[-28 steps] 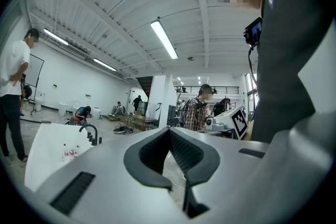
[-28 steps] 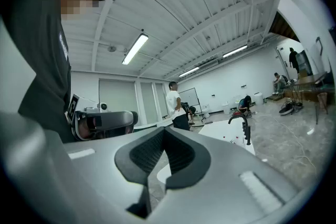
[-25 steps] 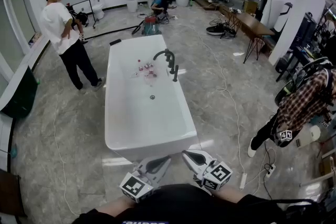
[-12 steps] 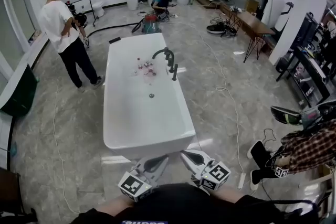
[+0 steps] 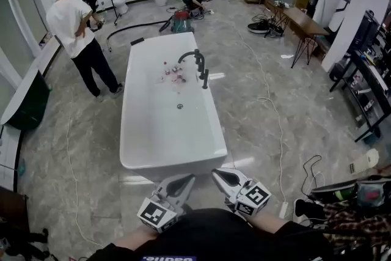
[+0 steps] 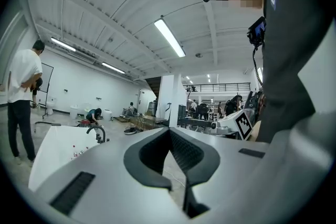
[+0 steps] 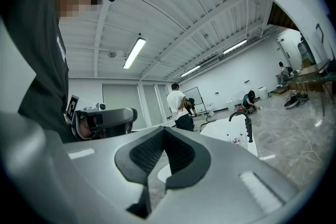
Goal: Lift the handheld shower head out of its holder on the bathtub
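Your left hand-held gripper (image 5: 176,185) and right hand-held gripper (image 5: 225,180) are both pressed together, empty; the shower head (image 5: 204,78) stands on the bathtub (image 5: 131,131)'s right rim, well apart, so step closer and spread one first

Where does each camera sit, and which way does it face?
Head view: on the person's head, facing steeply down at the tub; left gripper, right gripper, torso show.
Left gripper view: on that gripper, along its shut jaws; torso at right.
Right gripper view: on that gripper, along its shut jaws; torso at left.
Shared: all see the faucet.
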`<state>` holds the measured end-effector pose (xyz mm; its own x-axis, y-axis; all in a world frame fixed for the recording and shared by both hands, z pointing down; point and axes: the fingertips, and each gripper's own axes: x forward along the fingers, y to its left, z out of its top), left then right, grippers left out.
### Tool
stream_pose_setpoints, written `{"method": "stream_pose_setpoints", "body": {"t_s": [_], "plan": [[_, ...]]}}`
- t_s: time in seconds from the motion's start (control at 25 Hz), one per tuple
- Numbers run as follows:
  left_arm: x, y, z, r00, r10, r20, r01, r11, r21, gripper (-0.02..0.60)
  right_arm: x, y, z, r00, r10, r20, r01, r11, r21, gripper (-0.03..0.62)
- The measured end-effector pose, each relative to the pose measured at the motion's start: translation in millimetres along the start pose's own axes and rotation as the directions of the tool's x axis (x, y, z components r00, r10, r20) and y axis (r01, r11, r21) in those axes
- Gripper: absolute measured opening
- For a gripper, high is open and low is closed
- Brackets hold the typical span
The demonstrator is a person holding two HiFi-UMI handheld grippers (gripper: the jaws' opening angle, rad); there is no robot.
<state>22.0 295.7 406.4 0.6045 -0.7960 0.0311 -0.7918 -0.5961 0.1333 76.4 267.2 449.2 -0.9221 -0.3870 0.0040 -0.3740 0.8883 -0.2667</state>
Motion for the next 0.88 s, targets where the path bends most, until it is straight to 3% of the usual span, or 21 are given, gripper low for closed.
{"method": "stream_pose_setpoints", "body": {"t_s": [0.2,0.36,0.64,0.88], "plan": [[21,38,6,1.0,0.0,0.006,0.0,1.0,0.012,0.005,27,-29,5,1.0,-0.016,-0.011,0.016,1.0,0.002,-0.008],[43,105,14,1.0,-0.012,0.017,0.012,1.0,0.003,0.005,75,-63,13,0.998,-0.057,-0.033,0.057,0.998,0.0,-0.008],[90,227,31,0.996,-0.084,0.017,0.083,0.996,0.026,0.005,159,-131,32,0.98,-0.197,-0.012,0.197,0.98,0.018,-0.008],[148,285,32,0.993,-0.121,0.013,0.12,0.992,0.049,0.005,186,-174,29,0.972,-0.232,-0.038,0.233,0.972,0.025,-0.008]]}}
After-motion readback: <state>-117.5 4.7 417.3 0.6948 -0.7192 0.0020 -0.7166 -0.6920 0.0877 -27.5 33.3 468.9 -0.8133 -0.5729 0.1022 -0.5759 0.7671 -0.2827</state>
